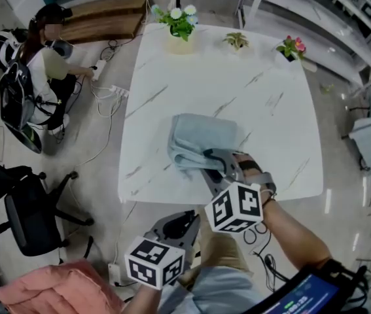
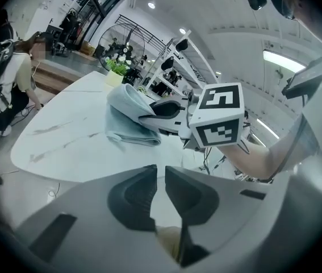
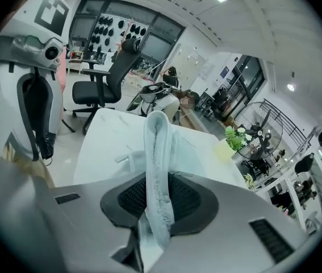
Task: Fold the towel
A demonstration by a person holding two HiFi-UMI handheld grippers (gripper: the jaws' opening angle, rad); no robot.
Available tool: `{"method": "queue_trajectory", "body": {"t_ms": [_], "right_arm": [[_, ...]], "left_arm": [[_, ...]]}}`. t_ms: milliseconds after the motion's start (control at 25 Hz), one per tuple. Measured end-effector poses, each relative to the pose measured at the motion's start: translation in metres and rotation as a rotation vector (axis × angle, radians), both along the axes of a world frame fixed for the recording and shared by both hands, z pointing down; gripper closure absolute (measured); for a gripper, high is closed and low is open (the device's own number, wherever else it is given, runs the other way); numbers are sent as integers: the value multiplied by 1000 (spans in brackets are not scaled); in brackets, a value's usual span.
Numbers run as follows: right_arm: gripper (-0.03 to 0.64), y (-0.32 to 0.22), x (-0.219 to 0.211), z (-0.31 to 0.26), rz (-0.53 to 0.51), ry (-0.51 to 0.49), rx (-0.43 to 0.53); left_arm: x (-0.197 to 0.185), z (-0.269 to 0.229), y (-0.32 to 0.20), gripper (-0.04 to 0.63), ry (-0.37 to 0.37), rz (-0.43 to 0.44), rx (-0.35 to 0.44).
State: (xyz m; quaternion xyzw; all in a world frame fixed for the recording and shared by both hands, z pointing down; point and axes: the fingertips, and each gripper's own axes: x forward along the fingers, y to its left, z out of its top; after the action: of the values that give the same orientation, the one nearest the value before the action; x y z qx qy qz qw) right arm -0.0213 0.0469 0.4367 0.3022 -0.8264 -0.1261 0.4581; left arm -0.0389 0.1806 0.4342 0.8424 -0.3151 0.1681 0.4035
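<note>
The white bench [image 1: 250, 90] carries the pale blue towel [image 1: 195, 139], which lies bunched by the bench's near edge. The right claw [image 3: 158, 203] grips a raised fold of it. The left claw [image 2: 161, 192], slightly apart and empty, hangs just off that edge. This looks like mid-fold; the next move is probably to lay the held fold flat and let go.
</note>
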Motion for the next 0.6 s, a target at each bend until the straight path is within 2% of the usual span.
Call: {"method": "queue_trajectory", "body": {"t_ms": [240, 320, 400, 480, 600], "right_arm": [[507, 4, 0, 34, -18, 43, -33], [462, 7, 0, 43, -35, 55, -56], [448, 11, -1, 45, -52, 49, -80], [384, 19, -2, 40, -72, 33, -124], [350, 30, 5, 21, -83, -16, -176]], "left_arm": [[-7, 9, 1, 548, -4, -6, -20], [-8, 12, 0, 548, -3, -10, -23], [-9, 14, -1, 548, -1, -9, -24], [-8, 14, -2, 548, 2, -5, -20], [-7, 11, -4, 548, 7, -1, -11]]}}
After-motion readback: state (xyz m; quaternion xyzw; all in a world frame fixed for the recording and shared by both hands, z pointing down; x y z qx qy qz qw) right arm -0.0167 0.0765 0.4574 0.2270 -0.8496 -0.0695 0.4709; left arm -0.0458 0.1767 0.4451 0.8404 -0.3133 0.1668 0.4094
